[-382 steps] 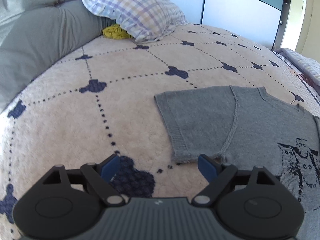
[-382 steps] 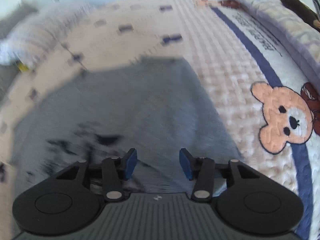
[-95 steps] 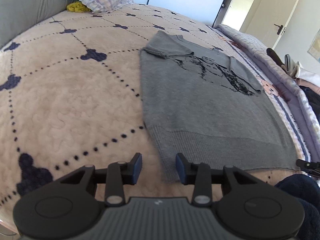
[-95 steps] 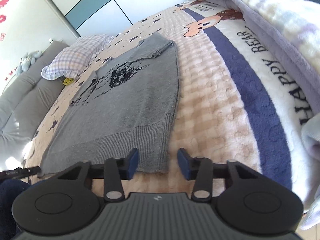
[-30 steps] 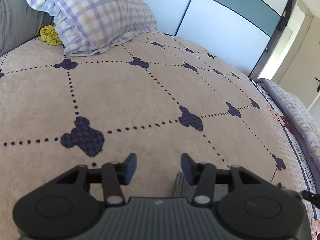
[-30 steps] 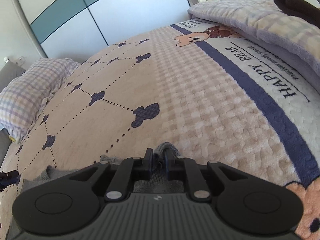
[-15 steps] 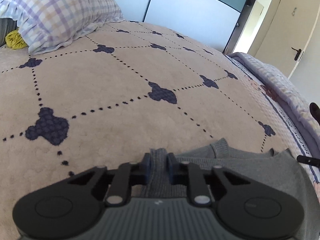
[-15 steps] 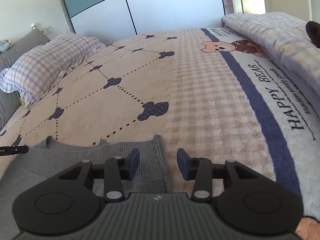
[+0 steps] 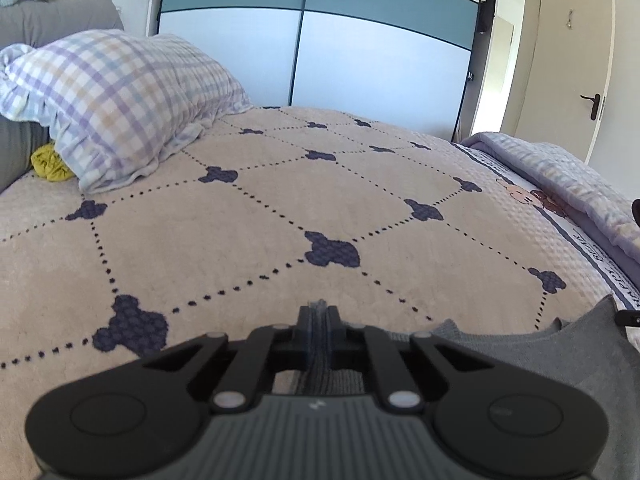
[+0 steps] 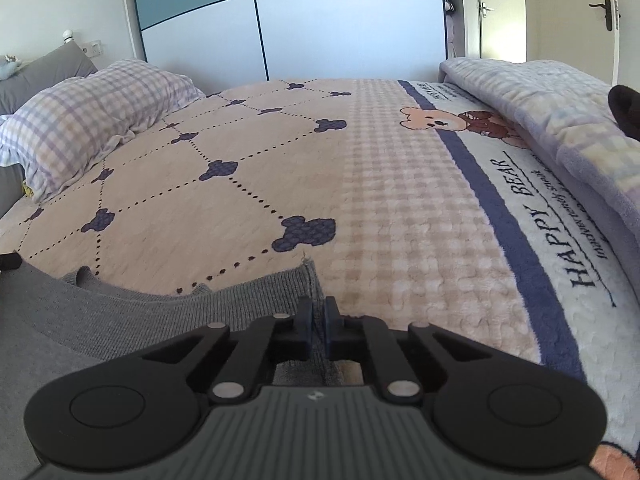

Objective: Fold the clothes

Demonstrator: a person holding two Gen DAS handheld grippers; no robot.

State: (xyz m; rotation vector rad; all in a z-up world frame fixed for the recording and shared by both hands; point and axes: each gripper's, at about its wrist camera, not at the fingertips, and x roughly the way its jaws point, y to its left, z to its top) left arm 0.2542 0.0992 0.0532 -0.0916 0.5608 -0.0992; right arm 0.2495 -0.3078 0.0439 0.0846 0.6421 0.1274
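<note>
A grey knit sweater (image 9: 560, 360) lies on the bed, folded over on itself, below and to the right of my left gripper (image 9: 319, 312). The left jaws are closing and pinch a corner of the knit, which stands up between the pads. In the right wrist view the sweater (image 10: 140, 320) spreads to the lower left. My right gripper (image 10: 316, 320) is closing on the sweater's right edge, with the ribbed hem caught between its pads. The rest of the garment is hidden under both gripper bodies.
The bed has a beige blanket (image 9: 280, 208) with dark blue motifs. A plaid pillow (image 9: 120, 100) and a yellow cloth (image 9: 50, 164) lie at the far left by the grey headboard. A rolled quilt (image 10: 560, 120) runs along the right side. Wardrobe doors (image 10: 320, 20) stand behind.
The left jaws went from open to pinching the sweater corner, and the view tilted upward. The right jaws stood open half a second ago and have clamped onto the sweater's edge again.
</note>
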